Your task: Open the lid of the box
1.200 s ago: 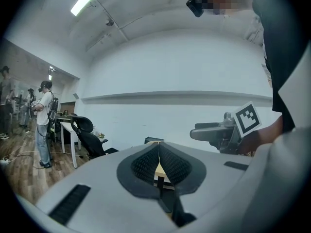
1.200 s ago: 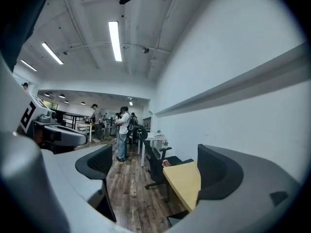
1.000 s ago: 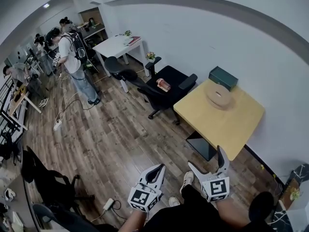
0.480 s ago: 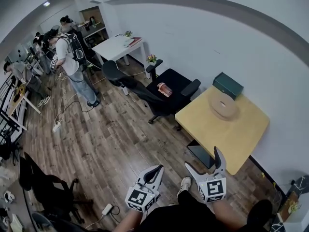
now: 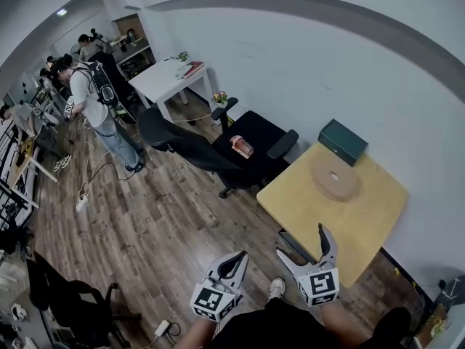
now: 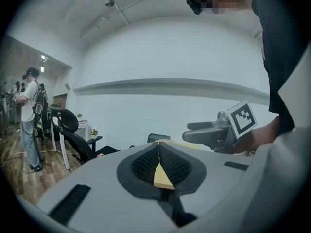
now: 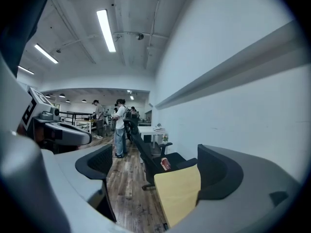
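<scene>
The dark green box (image 5: pixel 343 141) sits with its lid down at the far corner of the yellow table (image 5: pixel 363 217), close to the wall. In the left gripper view the box (image 6: pixel 158 138) shows small, just past my shut jaws. A round wooden disc (image 5: pixel 334 178) lies on the table in front of it. My left gripper (image 5: pixel 234 262) is shut and empty, held low over the floor. My right gripper (image 5: pixel 302 241) is open and empty, just short of the table's near edge. Between its fingers (image 7: pixel 97 162) the right gripper view shows the table (image 7: pixel 178 194) ahead.
A black office chair (image 5: pixel 247 147) with a small red-and-white object on its seat stands left of the table. A white desk (image 5: pixel 168 77) is farther back. Several people (image 5: pixel 91 100) stand at the left. A power strip and cables (image 5: pixel 163 329) lie on the wooden floor.
The head view has shifted a little, so the table and the chair sit slightly lower and to the right. Both grippers keep their places and jaw states.
</scene>
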A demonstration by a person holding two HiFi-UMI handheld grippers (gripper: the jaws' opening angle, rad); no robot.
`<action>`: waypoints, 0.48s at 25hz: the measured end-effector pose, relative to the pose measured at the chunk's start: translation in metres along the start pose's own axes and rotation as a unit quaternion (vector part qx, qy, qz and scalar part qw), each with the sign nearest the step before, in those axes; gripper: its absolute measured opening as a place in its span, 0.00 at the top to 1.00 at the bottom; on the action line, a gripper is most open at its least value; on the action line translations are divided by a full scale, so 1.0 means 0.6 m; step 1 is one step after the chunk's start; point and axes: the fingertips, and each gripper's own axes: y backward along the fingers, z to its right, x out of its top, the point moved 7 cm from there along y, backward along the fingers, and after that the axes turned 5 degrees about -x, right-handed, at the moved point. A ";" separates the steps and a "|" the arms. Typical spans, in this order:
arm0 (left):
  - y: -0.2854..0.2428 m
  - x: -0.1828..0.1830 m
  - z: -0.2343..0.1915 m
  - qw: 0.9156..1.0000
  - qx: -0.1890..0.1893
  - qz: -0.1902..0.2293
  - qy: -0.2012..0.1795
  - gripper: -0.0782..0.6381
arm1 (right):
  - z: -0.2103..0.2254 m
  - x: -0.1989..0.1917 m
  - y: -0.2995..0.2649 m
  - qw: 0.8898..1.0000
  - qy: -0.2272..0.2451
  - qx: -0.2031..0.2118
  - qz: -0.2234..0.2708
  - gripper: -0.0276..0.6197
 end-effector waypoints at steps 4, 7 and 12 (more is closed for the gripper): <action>-0.072 0.022 -0.016 1.000 -0.014 0.002 -0.006 0.86 | 0.052 0.005 -0.044 1.000 -0.003 -0.003 -0.001 0.11; -0.120 0.035 -0.026 1.000 -0.020 0.001 -0.011 0.86 | 0.090 0.007 -0.066 1.000 -0.007 -0.005 0.000 0.11; -0.190 0.067 -0.029 0.999 -0.026 0.014 -0.023 0.86 | 0.147 0.008 -0.099 1.000 0.008 -0.003 0.000 0.11</action>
